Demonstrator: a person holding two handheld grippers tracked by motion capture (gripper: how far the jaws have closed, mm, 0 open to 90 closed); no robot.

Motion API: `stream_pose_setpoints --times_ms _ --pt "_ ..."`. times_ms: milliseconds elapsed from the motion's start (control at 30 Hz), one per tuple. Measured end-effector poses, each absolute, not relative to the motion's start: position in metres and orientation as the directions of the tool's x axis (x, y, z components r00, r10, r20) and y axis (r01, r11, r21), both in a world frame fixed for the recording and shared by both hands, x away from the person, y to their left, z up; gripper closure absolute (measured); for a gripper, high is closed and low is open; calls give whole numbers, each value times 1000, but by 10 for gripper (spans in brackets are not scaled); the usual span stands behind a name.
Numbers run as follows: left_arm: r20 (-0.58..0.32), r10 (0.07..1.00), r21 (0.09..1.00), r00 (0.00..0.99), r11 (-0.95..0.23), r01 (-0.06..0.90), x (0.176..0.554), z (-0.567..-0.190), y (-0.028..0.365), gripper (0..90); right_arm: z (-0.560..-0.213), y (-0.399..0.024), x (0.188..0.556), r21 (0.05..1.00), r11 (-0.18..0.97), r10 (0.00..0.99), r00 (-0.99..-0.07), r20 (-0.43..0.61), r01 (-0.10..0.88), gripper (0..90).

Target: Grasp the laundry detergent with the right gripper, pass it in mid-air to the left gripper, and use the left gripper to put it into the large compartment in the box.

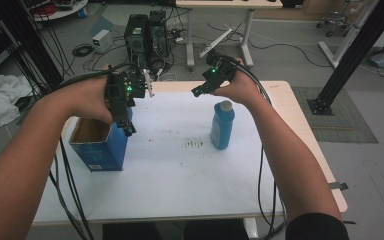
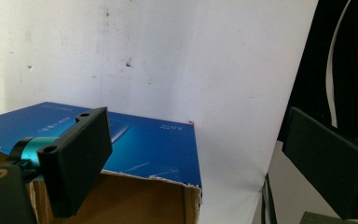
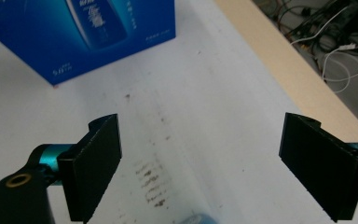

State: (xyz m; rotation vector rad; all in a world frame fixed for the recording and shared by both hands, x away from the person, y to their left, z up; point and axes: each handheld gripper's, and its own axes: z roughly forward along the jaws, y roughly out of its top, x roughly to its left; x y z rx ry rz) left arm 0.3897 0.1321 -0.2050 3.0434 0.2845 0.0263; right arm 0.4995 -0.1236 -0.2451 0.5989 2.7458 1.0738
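**Bottle upright, box open, both grippers empty**

High view: the blue bottle (image 1: 222,126) stands upright on the white tabletop (image 1: 180,175), just below the right hand-held gripper (image 1: 198,91). The left hand-held gripper (image 1: 128,127) hangs over the rim of the open blue box (image 1: 99,145) — its inside looks empty.

Left gripper view: jaws apart, nothing between them, above the box's torn cardboard edge (image 2: 186,186).

Right gripper view: jaws wide apart, the bottle's cap (image 3: 198,219) just at the bottom edge.

The bottle is probably smooth, stiff plastic — slippery; grip the body mid-height, squarely.
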Motion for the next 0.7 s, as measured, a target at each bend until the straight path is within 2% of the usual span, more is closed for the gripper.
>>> stream_pose_setpoints --times_ms 267,700 --pt "8 183 83 983 -980 182 389 -205 130 82 -246 -139 501 731 597 452 -891 33 330 121" --pt "14 174 67 985 -983 173 389 -207 118 82 -256 -196 494 842 409 538 -838 88 351 121"
